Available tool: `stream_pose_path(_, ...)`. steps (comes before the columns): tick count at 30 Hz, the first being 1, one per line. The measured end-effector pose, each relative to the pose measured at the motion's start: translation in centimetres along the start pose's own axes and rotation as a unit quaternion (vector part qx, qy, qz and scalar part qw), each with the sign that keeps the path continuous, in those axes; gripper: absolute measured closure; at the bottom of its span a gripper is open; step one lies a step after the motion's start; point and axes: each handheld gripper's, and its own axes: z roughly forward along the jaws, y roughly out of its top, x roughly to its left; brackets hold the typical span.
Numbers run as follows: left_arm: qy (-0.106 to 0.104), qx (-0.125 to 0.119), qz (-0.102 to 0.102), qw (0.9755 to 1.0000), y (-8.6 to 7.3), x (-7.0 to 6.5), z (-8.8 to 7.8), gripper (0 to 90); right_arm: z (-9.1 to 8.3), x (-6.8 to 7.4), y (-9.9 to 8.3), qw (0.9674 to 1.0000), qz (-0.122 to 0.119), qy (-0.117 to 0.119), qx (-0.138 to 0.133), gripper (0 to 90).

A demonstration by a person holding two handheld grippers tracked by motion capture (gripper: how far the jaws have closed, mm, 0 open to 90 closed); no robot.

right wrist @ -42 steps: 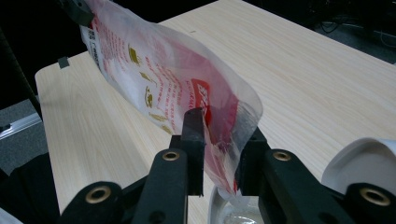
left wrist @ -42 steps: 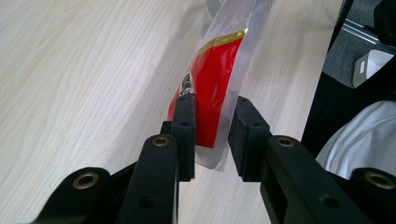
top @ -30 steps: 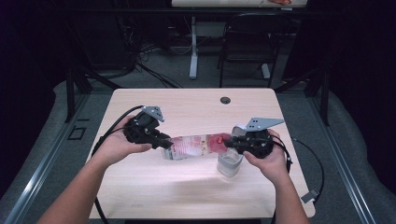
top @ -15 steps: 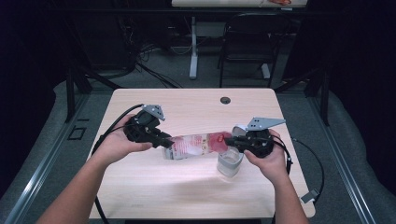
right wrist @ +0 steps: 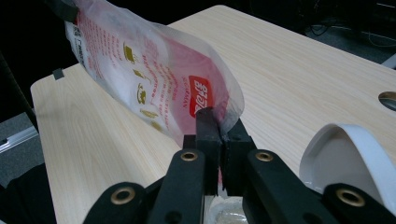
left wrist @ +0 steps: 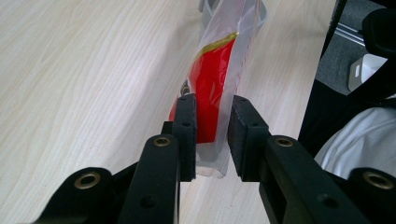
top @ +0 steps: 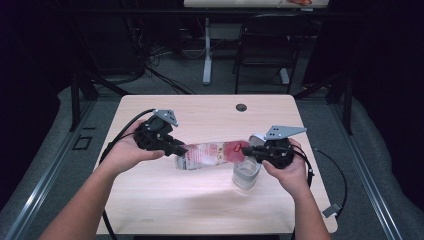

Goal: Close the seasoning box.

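- Holding: a clear plastic pouch printed in red and white (top: 212, 154), stretched level above the pale wood-grain table (top: 200, 200) between two hand-held grippers.
- Left gripper (top: 176, 149): black fingers (left wrist: 187, 122) pinching one end of the pouch, its sealed edge caught between the pads in the left gripper view.
- Right gripper (top: 251, 150): fingers (right wrist: 208, 133) pressed nearly together on the opposite end; its jaws have just been closing, with the film between them.
- Placement, as judged: the right-hand end hangs over a small clear plastic cup (top: 246, 172), so the two-end hold probably steadies the pouch for opening or pouring there.
- Cup lid: a white hinged lid (right wrist: 345, 156) stands up beside the right gripper, leaving the mouth free.
- View notes: the right gripper view gives the pouch's printed face and pale contents (right wrist: 229, 215) in the cup; the high view gives the span from hand to hand and the cup beneath; the left gripper view gives the pouch edge-on.
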Motion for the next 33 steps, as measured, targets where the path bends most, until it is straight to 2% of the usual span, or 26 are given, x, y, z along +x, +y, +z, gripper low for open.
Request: stream_pose_path(33, 0.002, -0.006, 0.006, 1.0000, 1.7, -0.3, -0.5, 74.8, -0.2, -0.3, -0.2, 0.9998, 0.000, -0.018, 0.010, 89.0)
